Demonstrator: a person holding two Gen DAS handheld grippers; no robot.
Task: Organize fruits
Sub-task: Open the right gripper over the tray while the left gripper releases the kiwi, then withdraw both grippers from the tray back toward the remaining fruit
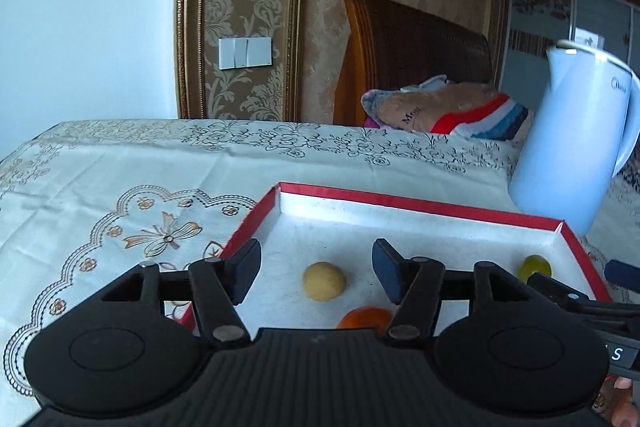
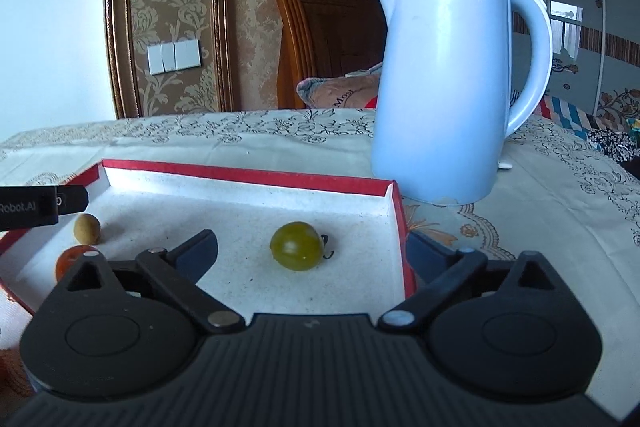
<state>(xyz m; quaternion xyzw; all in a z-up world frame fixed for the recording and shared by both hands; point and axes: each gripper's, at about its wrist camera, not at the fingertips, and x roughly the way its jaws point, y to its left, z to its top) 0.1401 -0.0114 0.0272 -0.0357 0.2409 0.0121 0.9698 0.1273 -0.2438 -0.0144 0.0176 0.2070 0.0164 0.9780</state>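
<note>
Three fruits lie in a red-rimmed tray point(image 2: 248, 175) with a white floor: a green round fruit point(image 2: 297, 245) near the right wall, a small tan fruit point(image 1: 324, 281) toward the left, an orange fruit point(image 1: 365, 317) just in front of the tan one, partly hidden by gripper bodies. Left gripper point(image 1: 316, 271) hangs over the tray, jaws partly apart, tan fruit seen between them, untouched. Right gripper point(image 2: 312, 251) has jaws spread wide, straddling the tray's right wall, holding nothing. Pale blue kettle point(image 2: 440, 87) stands just behind the tray's right corner on the embroidered tablecloth point(image 1: 120, 187). Beyond: wooden headboard point(image 1: 416, 39), striped pillow point(image 1: 452, 111), wall switches point(image 1: 245, 53).
</note>
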